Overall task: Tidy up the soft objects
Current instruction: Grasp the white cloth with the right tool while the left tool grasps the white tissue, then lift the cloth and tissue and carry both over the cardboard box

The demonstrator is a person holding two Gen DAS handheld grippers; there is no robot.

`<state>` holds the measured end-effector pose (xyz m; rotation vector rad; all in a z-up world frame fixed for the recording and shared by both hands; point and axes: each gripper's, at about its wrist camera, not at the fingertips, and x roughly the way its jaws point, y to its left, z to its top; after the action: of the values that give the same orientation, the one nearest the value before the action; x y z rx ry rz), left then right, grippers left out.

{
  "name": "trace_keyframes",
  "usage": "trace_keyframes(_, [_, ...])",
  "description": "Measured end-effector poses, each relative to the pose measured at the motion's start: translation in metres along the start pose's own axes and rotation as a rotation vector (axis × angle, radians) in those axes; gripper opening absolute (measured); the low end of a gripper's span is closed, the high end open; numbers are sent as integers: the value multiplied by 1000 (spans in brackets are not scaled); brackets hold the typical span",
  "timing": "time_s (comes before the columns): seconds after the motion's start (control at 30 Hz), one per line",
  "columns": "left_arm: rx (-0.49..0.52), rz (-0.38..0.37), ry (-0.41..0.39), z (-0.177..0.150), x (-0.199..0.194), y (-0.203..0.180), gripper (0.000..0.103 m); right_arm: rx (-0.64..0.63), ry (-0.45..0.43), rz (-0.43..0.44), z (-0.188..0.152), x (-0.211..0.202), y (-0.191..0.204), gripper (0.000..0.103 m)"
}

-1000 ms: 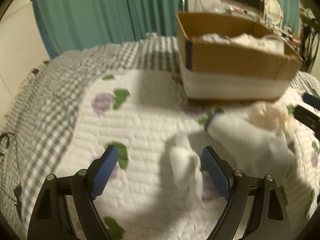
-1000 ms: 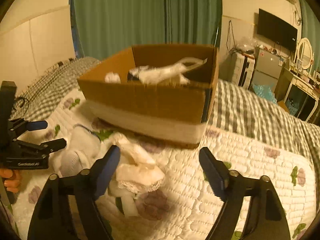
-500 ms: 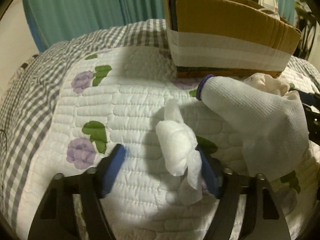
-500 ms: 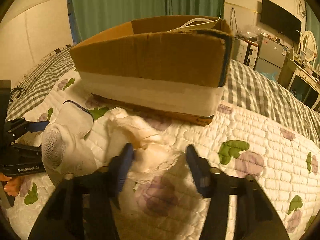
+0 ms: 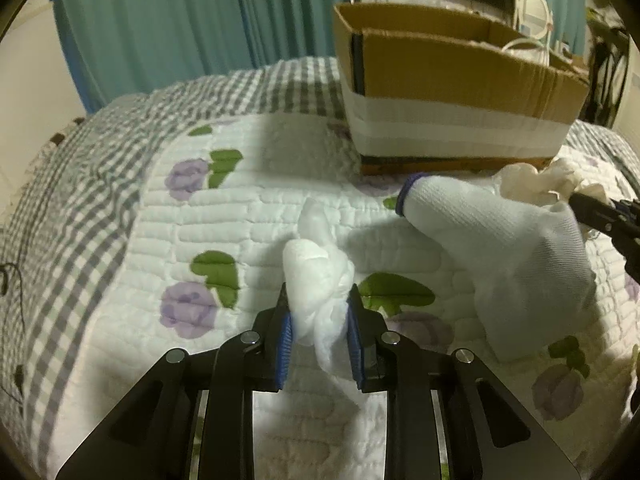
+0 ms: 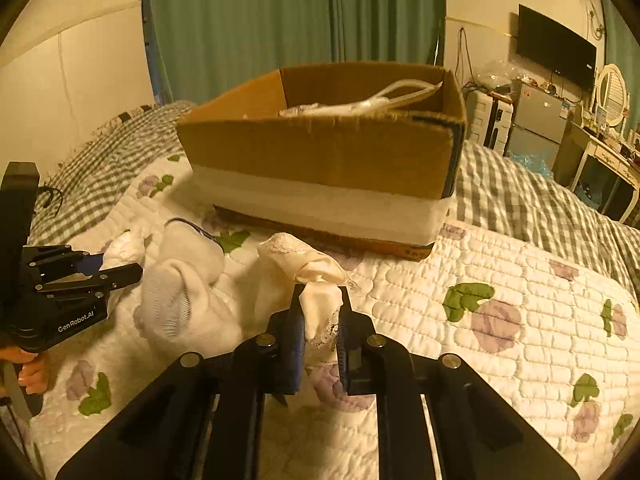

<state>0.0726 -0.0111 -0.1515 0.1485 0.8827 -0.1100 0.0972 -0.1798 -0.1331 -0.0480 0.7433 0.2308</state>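
Note:
My left gripper (image 5: 319, 322) is shut on a crumpled white cloth (image 5: 316, 276) just above the quilt. My right gripper (image 6: 320, 320) is shut on a cream lace-trimmed cloth (image 6: 308, 268) that rises from the bed. A white sock with a blue cuff (image 5: 492, 236) lies on the quilt between the two grippers; it also shows in the right wrist view (image 6: 180, 288). The open cardboard box (image 5: 452, 92) with white tape stands behind on the bed and holds white soft items (image 6: 360, 100). The left gripper shows at the left edge of the right wrist view (image 6: 120, 272).
The floral white quilt (image 6: 500, 300) lies over a grey checked blanket (image 5: 100, 152). Teal curtains (image 5: 180, 20) hang behind the bed. A TV (image 6: 554, 52), small fridge (image 6: 536, 120) and a dresser with a mirror (image 6: 612, 92) stand to the right of the bed.
Both grippers have gone from wide open to shut: the left on the white cloth, the right on the cream lace cloth. Both have since lifted slightly, so the box opening shows again.

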Motion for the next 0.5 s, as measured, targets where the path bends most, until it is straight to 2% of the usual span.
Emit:
trace_keyframes(0.27, [-18,-3,-44,-1,-31,9,23,-10,-68,-11,7,-36,11,12])
trace_keyframes(0.5, [-4,12,-139,8,-73,10,23,-4,-123,11,14,-69,24,12])
